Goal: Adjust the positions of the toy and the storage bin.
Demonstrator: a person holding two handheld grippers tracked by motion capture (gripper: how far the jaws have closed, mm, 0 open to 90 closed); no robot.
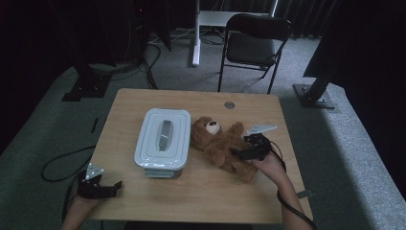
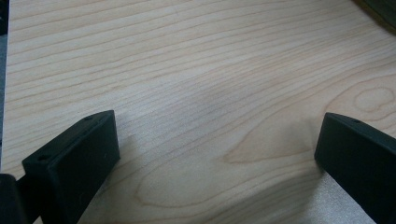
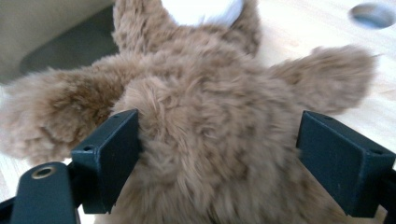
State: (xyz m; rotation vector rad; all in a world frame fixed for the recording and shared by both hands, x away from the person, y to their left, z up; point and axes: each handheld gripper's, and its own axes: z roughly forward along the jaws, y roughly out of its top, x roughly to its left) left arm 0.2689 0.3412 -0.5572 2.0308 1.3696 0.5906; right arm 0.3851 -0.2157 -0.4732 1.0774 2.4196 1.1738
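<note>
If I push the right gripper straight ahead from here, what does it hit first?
The teddy bear: the right gripper has its jaws wide open on either side of the bear's furry body, so it would likely press into that at once.

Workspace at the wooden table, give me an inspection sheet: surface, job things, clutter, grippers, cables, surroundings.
Surface: wooden table, pale grain, a round grommet near the far edge.
Job's things: brown teddy bear lying beside a white lidded box, lid on.
Clutter: nothing seen.
Grippers: right gripper open, jaws either side of the bear's body; left gripper open over bare wood at the near left corner.
Cables: one trails from the right gripper off the near edge; another loops on the floor at left.
Surroundings: grey carpet, folding chair beyond the table, dark stands.
</note>
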